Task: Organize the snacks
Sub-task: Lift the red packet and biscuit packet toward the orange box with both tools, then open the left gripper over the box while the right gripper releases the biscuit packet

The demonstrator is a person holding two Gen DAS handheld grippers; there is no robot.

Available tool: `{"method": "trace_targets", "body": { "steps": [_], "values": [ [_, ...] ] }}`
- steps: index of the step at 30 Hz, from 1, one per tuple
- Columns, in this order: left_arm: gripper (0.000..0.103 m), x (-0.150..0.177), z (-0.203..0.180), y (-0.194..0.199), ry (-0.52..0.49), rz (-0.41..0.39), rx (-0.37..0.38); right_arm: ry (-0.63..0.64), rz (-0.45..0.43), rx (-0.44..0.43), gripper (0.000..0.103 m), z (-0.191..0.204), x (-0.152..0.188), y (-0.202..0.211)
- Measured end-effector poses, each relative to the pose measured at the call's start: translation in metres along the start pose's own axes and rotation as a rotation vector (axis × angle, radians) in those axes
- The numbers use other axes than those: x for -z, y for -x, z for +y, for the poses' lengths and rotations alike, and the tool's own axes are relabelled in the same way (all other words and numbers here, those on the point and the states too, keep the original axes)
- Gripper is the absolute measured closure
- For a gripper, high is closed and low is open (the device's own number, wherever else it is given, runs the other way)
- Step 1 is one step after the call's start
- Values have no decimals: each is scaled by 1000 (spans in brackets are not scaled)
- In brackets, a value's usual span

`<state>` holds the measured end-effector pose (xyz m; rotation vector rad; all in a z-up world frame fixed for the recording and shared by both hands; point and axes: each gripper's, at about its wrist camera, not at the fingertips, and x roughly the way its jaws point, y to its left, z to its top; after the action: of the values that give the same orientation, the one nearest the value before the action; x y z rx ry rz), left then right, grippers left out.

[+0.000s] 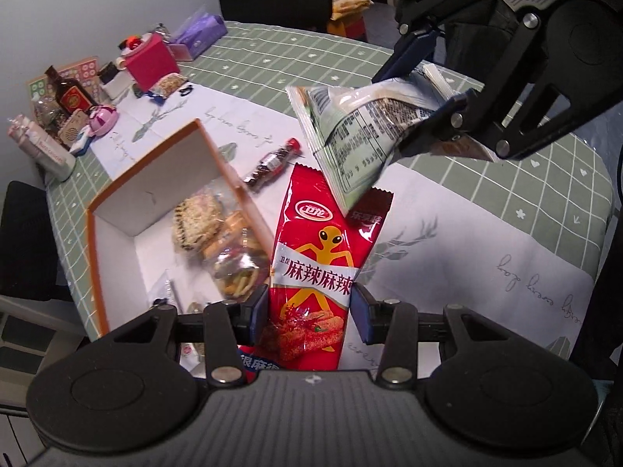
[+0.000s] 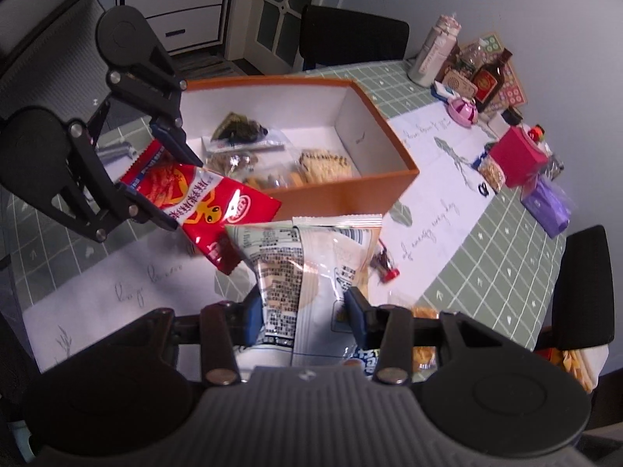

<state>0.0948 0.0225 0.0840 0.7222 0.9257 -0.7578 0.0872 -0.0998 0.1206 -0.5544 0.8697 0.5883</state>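
While both packets hang above the counter [image 1: 486, 257] near the orange box [image 2: 350, 190], the left gripper [image 1: 307, 311] pinches the red snack packet [image 1: 315, 257] and the right gripper [image 2: 300, 311] pinches the pale packet [image 2: 296, 268]. Both look light, crinkly and slippery, best held across the flat middle.

The table [image 1: 506, 89] is round and covered with a green grid-pattern cloth. A white runner [image 1: 447, 257] with printed leaves and script lies across the cloth. An open orange box [image 2: 350, 194] with a white interior stands on the runner. Just beside the box lies 1 small red-ended wrapped candy [image 1: 274, 163]. Along the far rim stand a dark bottle [image 1: 70, 93], a red cube box [image 1: 152, 60], a purple pack [image 1: 198, 33], a pink round item [image 1: 102, 115] and a white cylinder [image 1: 46, 150].
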Motion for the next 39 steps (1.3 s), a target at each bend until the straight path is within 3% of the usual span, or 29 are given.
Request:
{"method": "trace_targets", "body": {
  "steps": [11, 25, 39],
  "values": [
    [53, 11, 55, 18, 119, -30, -66, 40, -80, -7, 60, 10, -67, -2],
    [53, 7, 128, -23, 345, 15, -120, 11, -61, -16, 60, 2, -115, -63],
    [52, 6, 163, -67, 451, 70, -153, -15, -30, -42, 60, -6, -137, -126]
  ]
}}
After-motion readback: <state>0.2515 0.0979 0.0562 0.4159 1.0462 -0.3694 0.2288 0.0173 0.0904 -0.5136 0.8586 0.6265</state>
